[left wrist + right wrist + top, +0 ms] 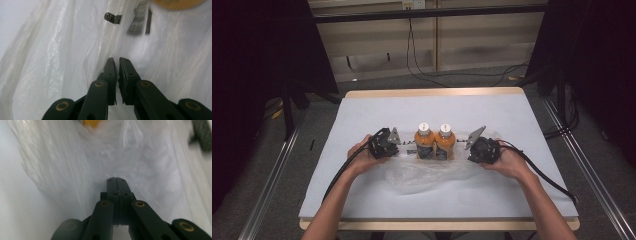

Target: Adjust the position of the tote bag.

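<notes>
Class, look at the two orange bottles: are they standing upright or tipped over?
Upright: both orange bottles stand side by side with white caps on top.

Desk with a pale blue-grey top and a wooden rim

The desk (362,112) carried a clear plastic bag (427,172), crumpled flat near the middle toward the near edge, and two orange bottles (434,142) standing upright side by side at the bag's far end.
</notes>
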The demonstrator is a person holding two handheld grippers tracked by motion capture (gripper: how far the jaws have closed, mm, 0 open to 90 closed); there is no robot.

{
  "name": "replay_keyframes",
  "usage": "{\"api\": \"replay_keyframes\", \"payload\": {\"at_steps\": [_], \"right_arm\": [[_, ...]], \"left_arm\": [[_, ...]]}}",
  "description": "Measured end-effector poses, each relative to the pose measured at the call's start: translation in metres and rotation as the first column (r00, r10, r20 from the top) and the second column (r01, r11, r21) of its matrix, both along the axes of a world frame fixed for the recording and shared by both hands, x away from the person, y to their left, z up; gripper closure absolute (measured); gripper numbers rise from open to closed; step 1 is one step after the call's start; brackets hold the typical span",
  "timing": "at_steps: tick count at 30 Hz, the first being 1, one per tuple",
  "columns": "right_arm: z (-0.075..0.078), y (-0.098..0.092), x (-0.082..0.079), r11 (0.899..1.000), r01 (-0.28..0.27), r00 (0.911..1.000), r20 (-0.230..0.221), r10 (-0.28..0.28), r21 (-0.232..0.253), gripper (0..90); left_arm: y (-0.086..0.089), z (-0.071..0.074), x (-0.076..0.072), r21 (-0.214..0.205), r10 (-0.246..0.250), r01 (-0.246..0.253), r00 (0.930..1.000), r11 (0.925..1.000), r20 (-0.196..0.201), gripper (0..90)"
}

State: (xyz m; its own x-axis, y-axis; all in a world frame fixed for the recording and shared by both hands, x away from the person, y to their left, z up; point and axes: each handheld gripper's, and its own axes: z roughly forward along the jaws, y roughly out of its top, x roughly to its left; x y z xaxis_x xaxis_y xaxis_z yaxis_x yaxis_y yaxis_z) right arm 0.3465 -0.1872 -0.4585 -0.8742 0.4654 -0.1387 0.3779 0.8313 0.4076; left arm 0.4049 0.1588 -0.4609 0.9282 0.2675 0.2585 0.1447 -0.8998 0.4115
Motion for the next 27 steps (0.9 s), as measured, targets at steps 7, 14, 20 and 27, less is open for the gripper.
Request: {"api": "replay_keyframes", "payload": {"at_steps": [7,14,20,27], "right_arm": [[0.0,-0.019,0.002,0.993,0.066,0.9962,0.064,-0.059,-0.101,90.0],[-0.001,-0.044,0.005,0.991,0.109,0.9928,0.059,-0.104,-0.083,90.0],[-0.001,-0.058,0.001,0.987,0.136,0.9894,0.063,-0.131,-0.084,90.0],[-0.001,-0.063,0.001,0.988,0.129,0.99,0.069,-0.123,-0.087,90.0]], "left_arm": [[0.019,0.003,-0.005,0.046,-0.001,0.002,0.9998,0.9989,-0.018,85.2],[0.03,0.003,-0.008,0.026,-0.007,0.008,0.999,0.9996,-0.044,86.8],[0.035,0.003,-0.01,0.01,-0.009,0.01,0.9983,0.9999,-0.057,89.0],[0.041,0.001,-0.013,-0.043,0.031,-0.034,0.9975,0.9985,-0.063,90.0]]}}
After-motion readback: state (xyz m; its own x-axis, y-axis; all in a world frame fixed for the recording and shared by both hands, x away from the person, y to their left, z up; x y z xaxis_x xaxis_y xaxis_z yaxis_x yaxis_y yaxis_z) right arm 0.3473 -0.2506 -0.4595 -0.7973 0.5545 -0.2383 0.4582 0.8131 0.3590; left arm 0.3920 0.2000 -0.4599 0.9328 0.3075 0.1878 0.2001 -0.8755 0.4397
